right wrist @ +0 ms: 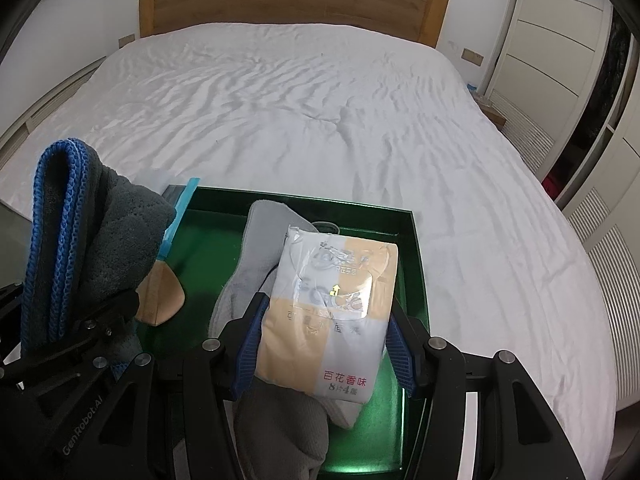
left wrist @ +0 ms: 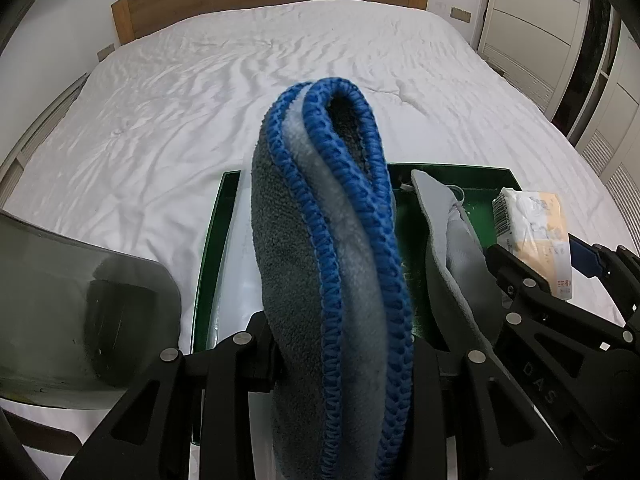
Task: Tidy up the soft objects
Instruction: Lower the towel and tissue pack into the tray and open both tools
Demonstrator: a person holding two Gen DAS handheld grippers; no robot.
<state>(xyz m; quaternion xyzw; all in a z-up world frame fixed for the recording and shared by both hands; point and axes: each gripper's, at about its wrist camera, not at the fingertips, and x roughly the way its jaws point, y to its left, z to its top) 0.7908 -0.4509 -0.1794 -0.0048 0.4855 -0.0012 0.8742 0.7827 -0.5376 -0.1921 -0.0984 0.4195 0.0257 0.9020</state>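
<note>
grey cloth [left wrist: 320, 264] — blue-edged, folded, in left tongs [left wrist: 344, 360]

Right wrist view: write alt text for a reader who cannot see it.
The right gripper clamps a tissue pack above a green tray on a white bed, with grey cloth lying in the tray beneath. At left, the left gripper holds up a grey towel with blue trim.

Your backdrop: a bedroom
You see a white-sheeted bed [right wrist: 320, 120], wooden headboard [right wrist: 292, 12] at twelve o'clock, white wardrobe [right wrist: 560, 40] at two o'clock.
</note>
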